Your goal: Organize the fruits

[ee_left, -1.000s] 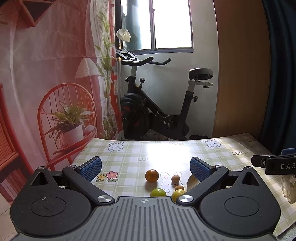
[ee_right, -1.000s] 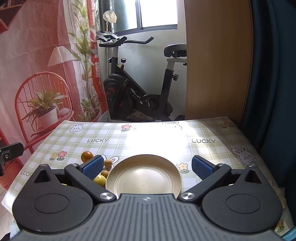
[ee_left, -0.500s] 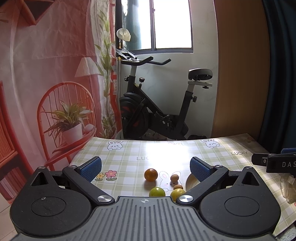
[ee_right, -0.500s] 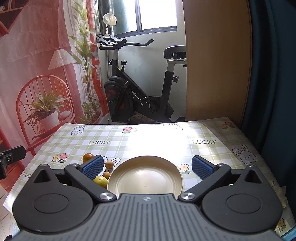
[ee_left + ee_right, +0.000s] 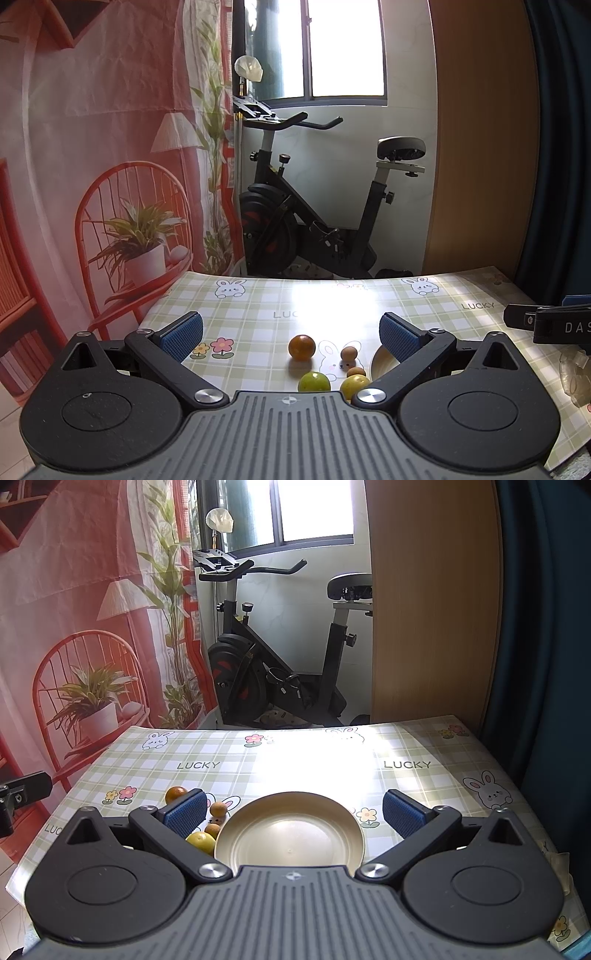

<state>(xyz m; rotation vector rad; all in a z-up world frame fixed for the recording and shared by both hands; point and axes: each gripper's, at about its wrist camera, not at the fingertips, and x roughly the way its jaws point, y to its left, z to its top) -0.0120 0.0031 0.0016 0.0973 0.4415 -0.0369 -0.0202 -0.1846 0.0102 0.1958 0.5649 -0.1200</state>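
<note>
Both claws spread wide, nothing held. Left claw [image 5: 291,334] hovers over the fruit cluster on the bench [image 5: 295,760]: orange [image 5: 301,347], green fruit [image 5: 314,381], yellow fruit [image 5: 354,385], two small brown fruits [image 5: 349,353]. Right claw [image 5: 293,812] hovers over the plate [image 5: 290,830], which holds nothing; the fruits lie just left of its rim.

Step in hand, judged: first pick. Take the orange, as it stands apart from the rest; straddle it square, close gently so it does not roll, set it down mid-plate.

Hidden: yellow fruit partly behind the left claw's body; plate mostly behind its right finger. Kinds of small fruits unclear
</note>
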